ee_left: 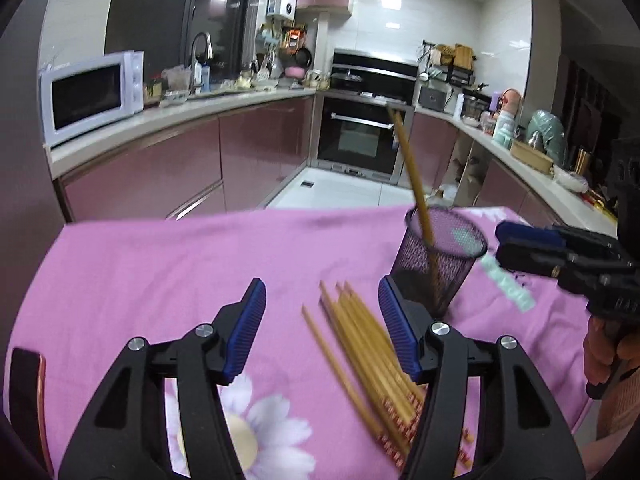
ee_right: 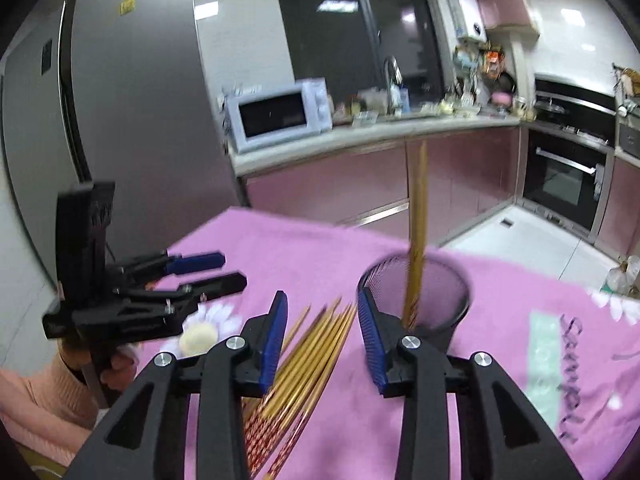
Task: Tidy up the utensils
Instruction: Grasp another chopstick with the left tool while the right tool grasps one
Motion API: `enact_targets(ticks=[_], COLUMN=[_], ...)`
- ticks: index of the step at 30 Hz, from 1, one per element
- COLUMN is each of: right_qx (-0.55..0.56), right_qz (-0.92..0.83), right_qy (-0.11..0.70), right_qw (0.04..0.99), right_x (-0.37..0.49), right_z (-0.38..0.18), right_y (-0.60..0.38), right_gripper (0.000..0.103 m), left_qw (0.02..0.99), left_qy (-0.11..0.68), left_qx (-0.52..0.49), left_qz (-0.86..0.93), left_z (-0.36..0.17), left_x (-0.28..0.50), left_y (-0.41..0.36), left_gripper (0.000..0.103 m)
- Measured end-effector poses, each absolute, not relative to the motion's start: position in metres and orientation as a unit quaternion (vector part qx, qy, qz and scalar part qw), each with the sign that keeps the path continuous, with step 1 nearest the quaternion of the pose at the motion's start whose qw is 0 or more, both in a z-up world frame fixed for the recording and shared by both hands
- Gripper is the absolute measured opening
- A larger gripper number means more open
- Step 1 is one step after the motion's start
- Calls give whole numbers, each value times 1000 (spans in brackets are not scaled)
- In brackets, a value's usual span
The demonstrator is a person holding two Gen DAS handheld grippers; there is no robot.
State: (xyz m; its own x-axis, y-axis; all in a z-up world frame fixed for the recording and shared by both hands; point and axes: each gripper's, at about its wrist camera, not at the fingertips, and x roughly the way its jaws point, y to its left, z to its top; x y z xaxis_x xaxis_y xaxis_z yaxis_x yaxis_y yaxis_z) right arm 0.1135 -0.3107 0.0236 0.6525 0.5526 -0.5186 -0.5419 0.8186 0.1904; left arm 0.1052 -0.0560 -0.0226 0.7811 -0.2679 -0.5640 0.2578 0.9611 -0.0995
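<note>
From the left wrist view, the left gripper (ee_left: pixel 322 312) hangs over a pink flowered cloth (ee_left: pixel 160 264) with its blue-padded jaws parted and nothing between them. A loose bundle of chopsticks (ee_left: pixel 360 344) lies flat on the cloth just inside the right-hand jaw, their patterned red ends toward the near edge. Just beyond that jaw stands a dark mesh cup (ee_left: pixel 440 260), upright, with a pair of chopsticks (ee_left: pixel 412 172) leaning out of it toward the far left. At the right edge, the right gripper (ee_left: pixel 504 244) reaches in beside the cup, gripped by a hand (ee_left: pixel 600 356); its jaws look released and grasp nothing.

From the right wrist view, the right gripper (ee_right: pixel 322 320) has its jaws apart and empty. The bundle of chopsticks (ee_right: pixel 316 344) lies on the cloth (ee_right: pixel 520 288) between and below the jaws, fanning toward the near left. The mesh cup (ee_right: pixel 440 300) stands just behind the right-hand jaw, the standing chopsticks (ee_right: pixel 418 220) rising nearly straight from it. On the left, the left gripper (ee_right: pixel 232 270) is in a hand (ee_right: pixel 116 364) with an orange sleeve (ee_right: pixel 36 404), its jaws parted, nothing in them.
</note>
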Motion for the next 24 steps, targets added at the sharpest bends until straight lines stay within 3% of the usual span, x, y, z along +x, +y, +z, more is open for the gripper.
enact_targets(ticks=[8, 19, 24], right_qx=[6, 8, -5], right_qz=[282, 258, 250], right_qy=[375, 418, 428], right_qw=[883, 871, 868], right_x=[125, 133, 135], right_z=[-28, -54, -59], right_y=[-289, -281, -272], right_gripper=[34, 33, 25], left_qw=[921, 896, 891], left_qy=[365, 422, 434], left_qx=[1, 4, 15], left_qz=[-134, -140, -136], left_z=[-70, -99, -104], left_x=[99, 107, 112], left_y=[-52, -71, -80], left_gripper=[58, 56, 55])
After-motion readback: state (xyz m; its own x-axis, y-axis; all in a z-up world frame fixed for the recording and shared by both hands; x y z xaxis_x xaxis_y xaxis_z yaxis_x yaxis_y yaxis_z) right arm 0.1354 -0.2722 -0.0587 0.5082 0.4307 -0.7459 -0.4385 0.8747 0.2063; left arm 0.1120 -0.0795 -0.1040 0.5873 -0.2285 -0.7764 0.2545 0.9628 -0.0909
